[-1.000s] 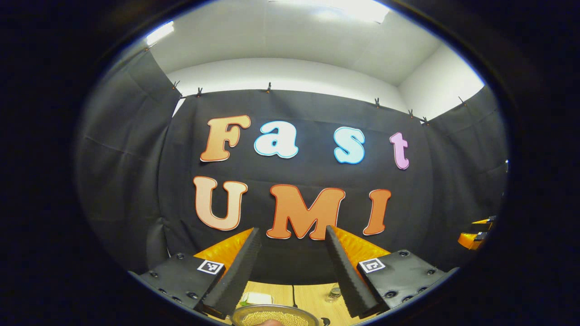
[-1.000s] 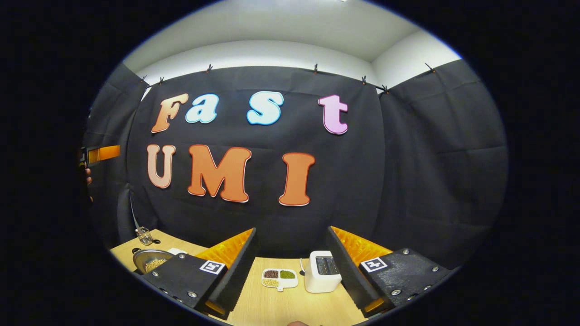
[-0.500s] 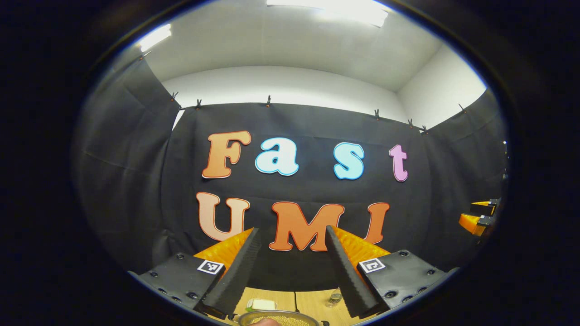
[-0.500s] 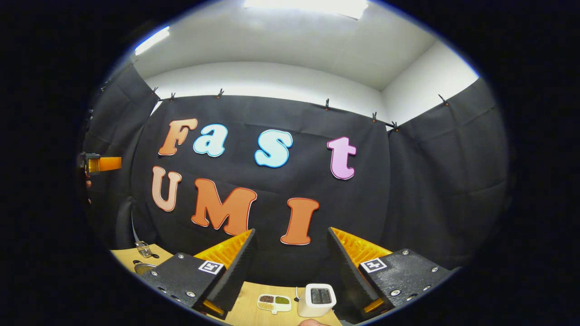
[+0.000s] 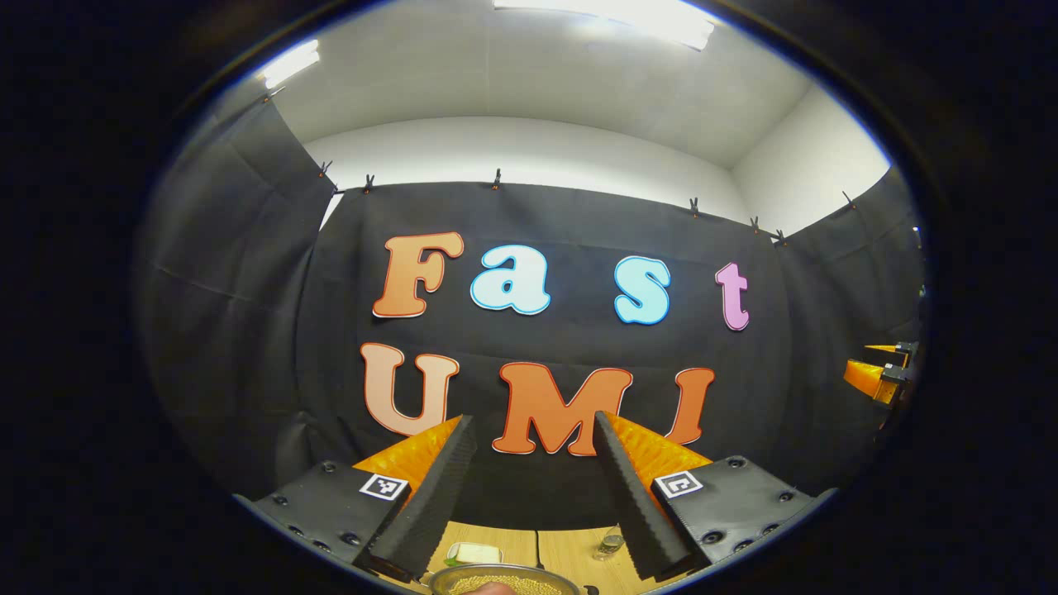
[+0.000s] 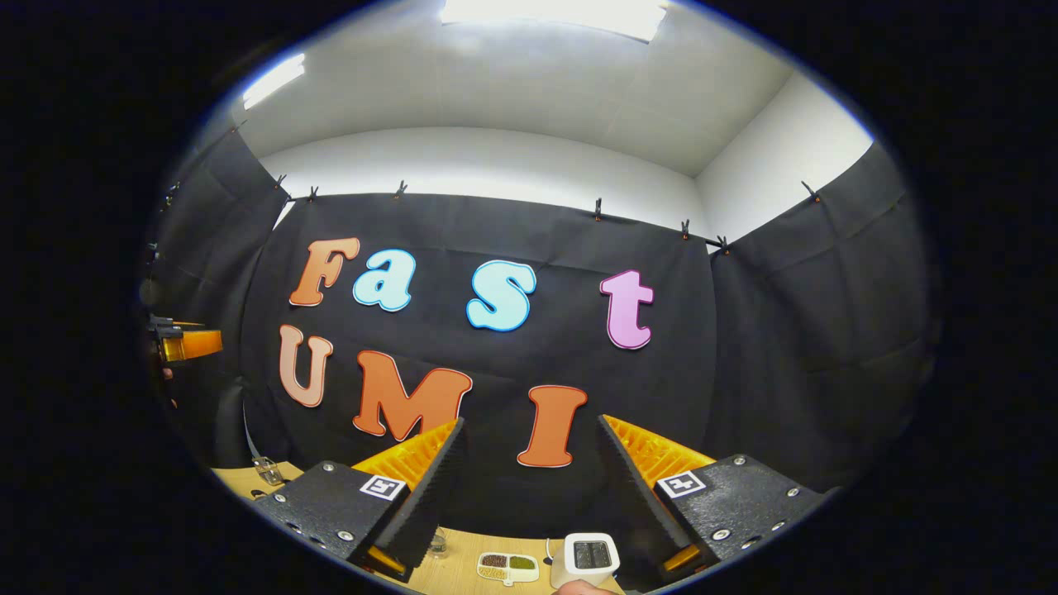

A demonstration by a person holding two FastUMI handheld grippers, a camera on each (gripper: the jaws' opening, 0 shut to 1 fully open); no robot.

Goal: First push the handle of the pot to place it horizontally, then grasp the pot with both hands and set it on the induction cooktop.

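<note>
Cloth wall [image 5: 537, 248] spans both views, with ceiling above and a thin strip of one wooden table [image 5: 570, 549] at 6 o'clock. Two grippers are up in the air, both tipped upward toward the wall, well above the tabletop. In the left gripper view, the left gripper [image 5: 533, 496] has its fingers spread, nothing between them; the right gripper [image 5: 880, 376] pokes in at 3 o'clock, far off. In the right gripper view, the right gripper [image 6: 529, 487] is likewise spread and empty, and the left gripper [image 6: 186, 343] shows at 9 o'clock. One pot [image 5: 504, 581], a metal bowl of yellowish grains, sits at 6 o'clock in the left gripper view, cut by the lower edge; its handle cannot be made out. Beyond it lie one pale block [image 5: 471, 552] at 7 o'clock and one small jar [image 5: 610, 544] at 5 o'clock. In the right gripper view, one white toaster [image 6: 588, 558] stands at 6 o'clock, just beside one divided dish [image 6: 507, 566] of three grain sorts, and one glass [image 6: 436, 544] nearer the left finger.
</note>
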